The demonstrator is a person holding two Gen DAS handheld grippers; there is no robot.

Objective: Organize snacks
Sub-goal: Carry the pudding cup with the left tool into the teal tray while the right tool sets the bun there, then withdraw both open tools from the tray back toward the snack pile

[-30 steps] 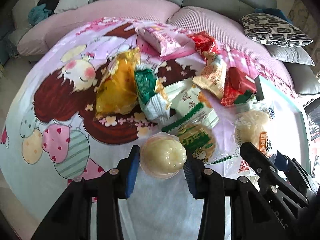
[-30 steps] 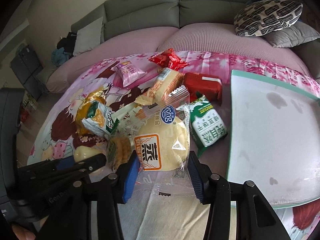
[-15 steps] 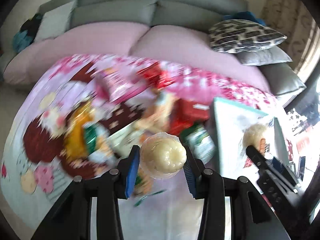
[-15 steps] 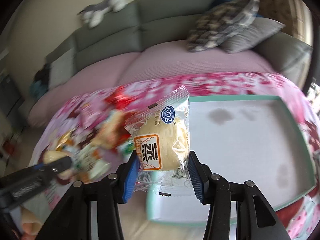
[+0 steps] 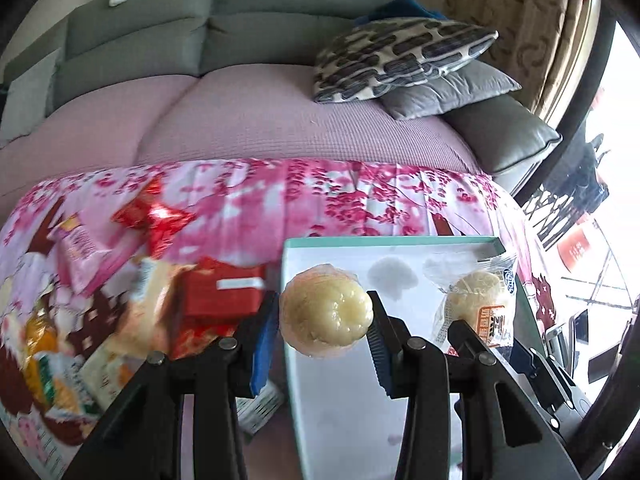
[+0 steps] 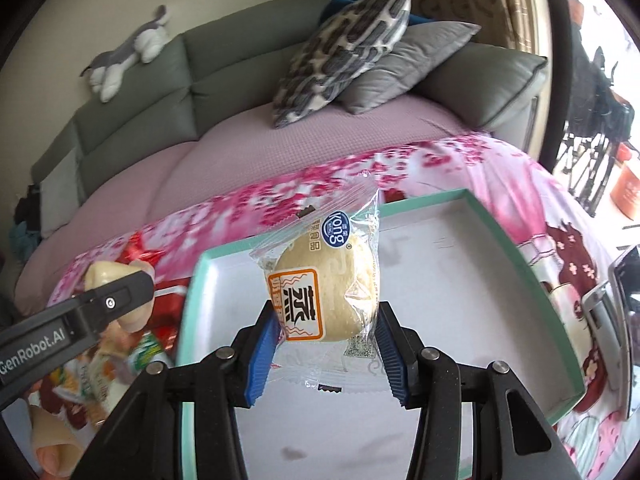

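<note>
Left gripper (image 5: 325,322): jaws clamped on a pale round pastry (image 5: 325,312) in clear wrap, carried above the near-left edge of the tray (image 5: 400,242). Right gripper (image 6: 326,340): jaws clamped on a bagged bun (image 6: 328,292) with an orange label, hanging over the white tray floor, nearer its left rim than its right.

Beyond the jaws: shallow white tray with a mint-green rim, lying on the right part of a pink flowered cloth (image 5: 320,192); floor bare apart from a few grey smudges. Left of the tray, on the same cloth: a loose heap of other packets, among them a red box (image 5: 224,292) just beside the tray's left rim, a red foil packet (image 5: 156,216) and a pink packet (image 5: 80,248) farther out. Heap blurred; labels unreadable.

Farther back: lilac sofa seat, patterned cushion (image 6: 340,56) on a grey one, grey backrest with a plush toy (image 6: 128,52) on top.

Step in hand, as judged: carrying two snacks from the heap to the tray, neither yet set down. Next move calls for lowering each to the tray floor, well apart, then spreading the jaws.
</note>
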